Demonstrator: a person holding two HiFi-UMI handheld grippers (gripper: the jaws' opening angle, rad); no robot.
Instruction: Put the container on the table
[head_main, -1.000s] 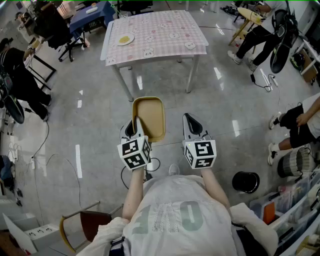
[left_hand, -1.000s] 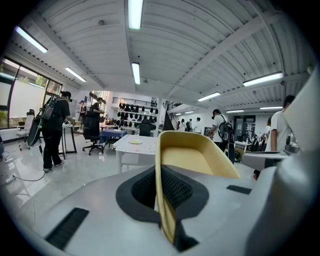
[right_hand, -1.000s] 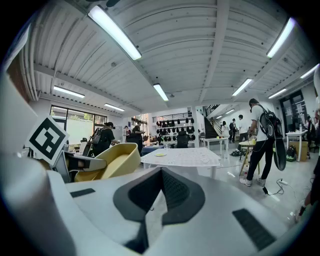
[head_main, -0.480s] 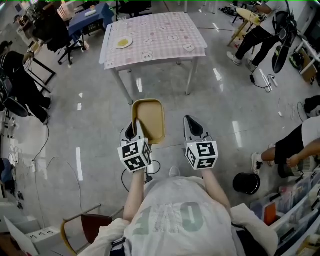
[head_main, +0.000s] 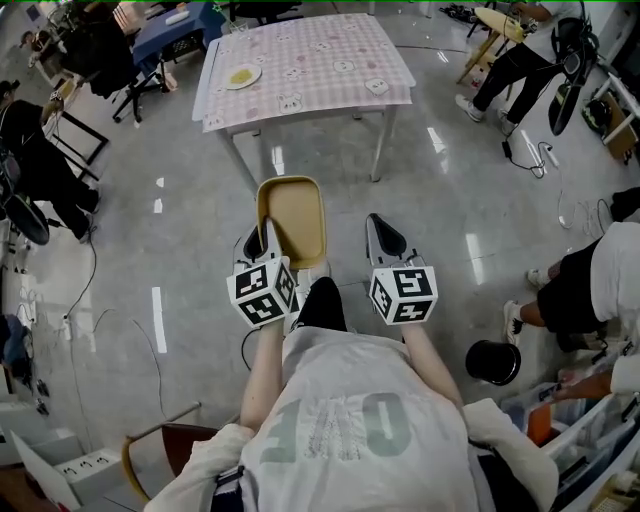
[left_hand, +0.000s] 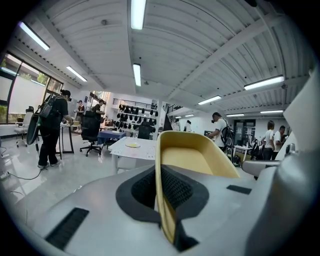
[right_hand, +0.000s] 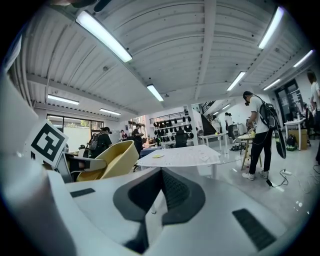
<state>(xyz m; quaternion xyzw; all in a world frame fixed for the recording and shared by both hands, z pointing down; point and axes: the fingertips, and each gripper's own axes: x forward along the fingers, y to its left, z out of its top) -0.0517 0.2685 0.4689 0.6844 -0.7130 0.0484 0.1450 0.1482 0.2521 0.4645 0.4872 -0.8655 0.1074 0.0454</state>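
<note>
A tan, tray-like container (head_main: 293, 215) hangs in the air above the floor, its near left rim clamped in my left gripper (head_main: 266, 238), which is shut on it. In the left gripper view the container's rim (left_hand: 162, 200) runs between the dark pads and its hollow (left_hand: 187, 159) faces up. My right gripper (head_main: 383, 238) is level beside it on the right, shut with nothing in it. From the right gripper view the container (right_hand: 107, 160) shows at the left. Ahead stands the table (head_main: 300, 65) with its pink checked cloth, seen also as a table (right_hand: 180, 156) straight ahead.
A plate (head_main: 241, 76) with something yellow lies on the table's left part. People stand and sit at the room's edges, one at the top right (head_main: 520, 55). A black bin (head_main: 492, 361) sits on the floor at my right, a chair (head_main: 165, 445) behind on the left.
Both grippers and the container have moved forward toward the table as the person steps ahead; a leg now shows between the grippers. The grip has not changed.
</note>
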